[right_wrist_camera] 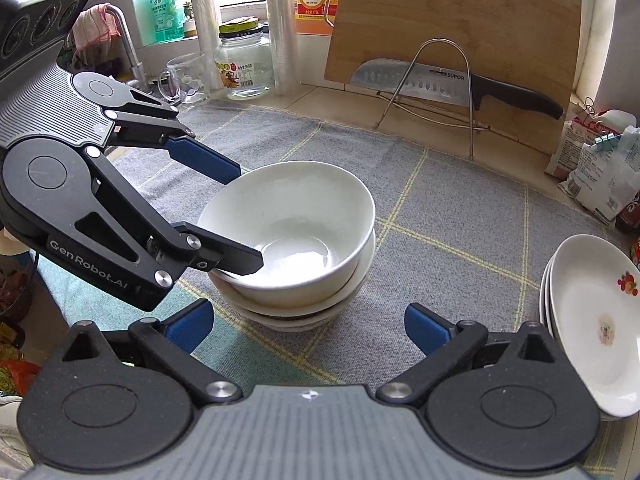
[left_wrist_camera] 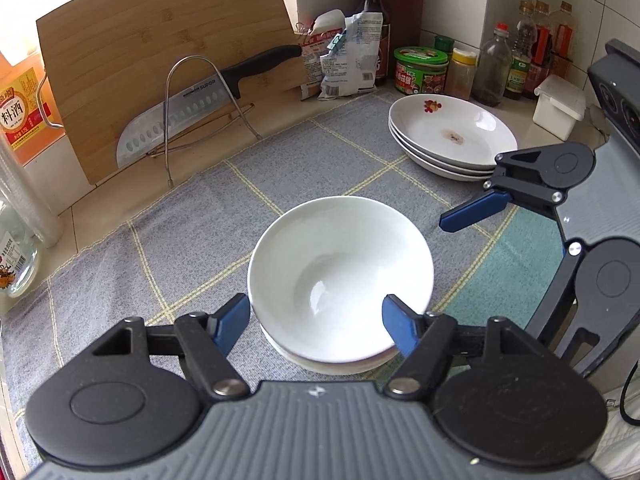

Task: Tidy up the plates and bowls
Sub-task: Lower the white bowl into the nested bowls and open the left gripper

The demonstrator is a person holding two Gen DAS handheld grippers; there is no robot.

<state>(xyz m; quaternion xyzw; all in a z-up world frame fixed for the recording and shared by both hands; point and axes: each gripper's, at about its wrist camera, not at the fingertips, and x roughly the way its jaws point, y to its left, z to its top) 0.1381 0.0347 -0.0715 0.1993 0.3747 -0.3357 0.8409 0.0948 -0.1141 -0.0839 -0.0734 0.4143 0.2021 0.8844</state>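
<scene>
A stack of white bowls [left_wrist_camera: 340, 264] [right_wrist_camera: 292, 240] stands on the grey checked cloth [left_wrist_camera: 200, 216]. My left gripper [left_wrist_camera: 316, 324] is open, its jaws straddling the near rim of the top bowl: one finger [right_wrist_camera: 204, 160] is outside the rim, the other [right_wrist_camera: 236, 258] inside. A stack of white plates [left_wrist_camera: 452, 136] [right_wrist_camera: 596, 320] with a flower print sits at the right. My right gripper [right_wrist_camera: 308, 326] is open and empty, low in front of the bowl stack, between bowls and plates; in the left wrist view it shows at the right [left_wrist_camera: 472, 212].
A bamboo cutting board [left_wrist_camera: 160, 64] and a knife [left_wrist_camera: 192, 112] in a wire rack lean against the back wall. Sauce bottles and jars [left_wrist_camera: 492, 64], packets [left_wrist_camera: 348, 56] and a white box [left_wrist_camera: 560, 106] crowd the back right. Glass jars [right_wrist_camera: 244, 64] and a tap [right_wrist_camera: 128, 52] stand at the far left.
</scene>
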